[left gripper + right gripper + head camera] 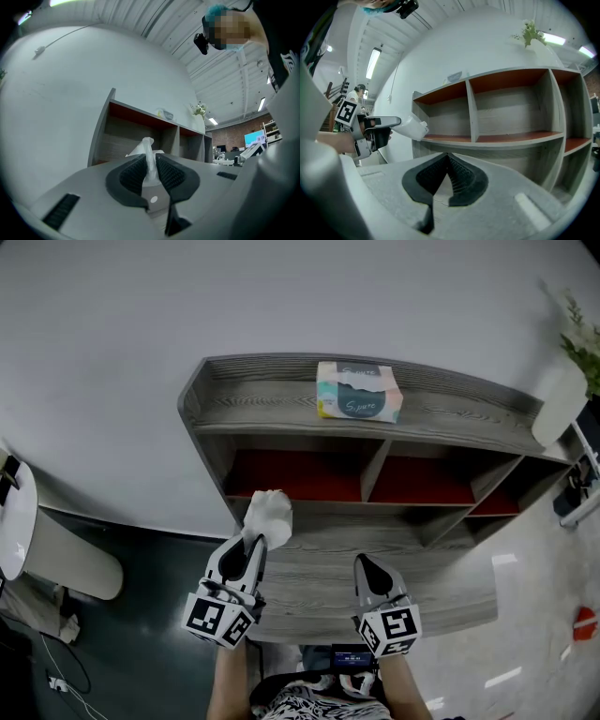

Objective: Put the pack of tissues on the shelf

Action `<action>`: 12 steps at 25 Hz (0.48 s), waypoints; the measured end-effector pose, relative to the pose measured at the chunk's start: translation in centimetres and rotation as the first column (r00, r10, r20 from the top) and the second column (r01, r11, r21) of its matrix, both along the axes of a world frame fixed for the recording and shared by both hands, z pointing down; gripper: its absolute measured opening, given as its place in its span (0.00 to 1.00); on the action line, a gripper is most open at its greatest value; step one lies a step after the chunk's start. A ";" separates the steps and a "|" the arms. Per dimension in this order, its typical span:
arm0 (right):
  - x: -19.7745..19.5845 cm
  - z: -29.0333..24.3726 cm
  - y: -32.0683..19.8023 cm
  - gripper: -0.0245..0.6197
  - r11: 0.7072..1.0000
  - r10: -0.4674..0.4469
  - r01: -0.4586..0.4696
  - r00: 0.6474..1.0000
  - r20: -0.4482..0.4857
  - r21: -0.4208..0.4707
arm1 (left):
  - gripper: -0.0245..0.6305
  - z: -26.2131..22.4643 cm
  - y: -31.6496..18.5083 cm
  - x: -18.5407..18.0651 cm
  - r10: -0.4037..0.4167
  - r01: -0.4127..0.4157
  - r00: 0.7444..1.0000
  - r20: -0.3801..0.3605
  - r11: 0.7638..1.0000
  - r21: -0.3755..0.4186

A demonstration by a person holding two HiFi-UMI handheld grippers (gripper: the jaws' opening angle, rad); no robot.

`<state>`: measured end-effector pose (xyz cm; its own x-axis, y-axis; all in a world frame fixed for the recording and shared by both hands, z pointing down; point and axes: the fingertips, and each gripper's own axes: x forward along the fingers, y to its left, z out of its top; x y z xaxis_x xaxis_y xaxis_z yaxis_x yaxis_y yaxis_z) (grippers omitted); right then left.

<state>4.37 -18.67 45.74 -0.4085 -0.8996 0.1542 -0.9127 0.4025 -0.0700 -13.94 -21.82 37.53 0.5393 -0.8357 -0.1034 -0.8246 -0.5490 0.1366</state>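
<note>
A soft white pack of tissues (268, 515) sticks out ahead of my left gripper (253, 542), which is shut on the pack's thin plastic edge (148, 157). The pack hangs in front of the left end of the grey wooden shelf unit (281, 409), about level with its middle board. My right gripper (367, 564) is beside it to the right, jaws shut with nothing between them (448, 158). In the right gripper view the left gripper (370, 133) holds the pack (412, 127) just off the shelf's left corner.
A printed tissue box (359, 392) lies on the shelf's top board. A white pot with a green plant (561, 395) stands at the top's right end. The compartments have red backs (300, 474). A white rounded object (17, 521) sits at the far left on the dark floor.
</note>
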 end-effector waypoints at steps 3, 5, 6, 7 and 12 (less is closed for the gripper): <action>0.4 -0.2 -1.0 0.05 1.000 0.008 -0.008 1.000 -0.001 0.003 | 0.13 -0.1 -1.1 0.4 0.005 -0.005 1.000 0.000 1.000 0.001; 0.7 -0.3 -1.7 0.05 1.000 0.012 -0.012 1.000 -0.002 0.004 | 0.13 -0.1 -1.8 0.6 0.009 -0.009 1.000 0.003 1.000 0.003; 0.8 -0.3 -2.0 0.05 1.000 0.013 -0.013 1.000 -0.003 0.004 | 0.13 -0.1 -2.2 0.7 0.010 -0.010 1.000 0.004 1.000 0.003; 0.9 -0.3 -2.3 0.05 1.000 0.013 -0.013 1.000 -0.003 0.003 | 0.13 0.0 -2.5 0.8 0.010 -0.010 1.000 0.004 1.000 0.002; 1.6 -0.1 -3.6 0.05 1.000 0.016 -0.016 1.000 0.005 -0.005 | 0.13 0.1 -3.9 1.5 0.011 -0.011 1.000 -0.005 1.000 0.003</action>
<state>5.96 -22.29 45.68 -0.3944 -0.9054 0.1569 -0.9189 0.3870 -0.0764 -12.46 -25.73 37.65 0.5478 -0.8296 -0.1083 -0.8179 -0.5583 0.1392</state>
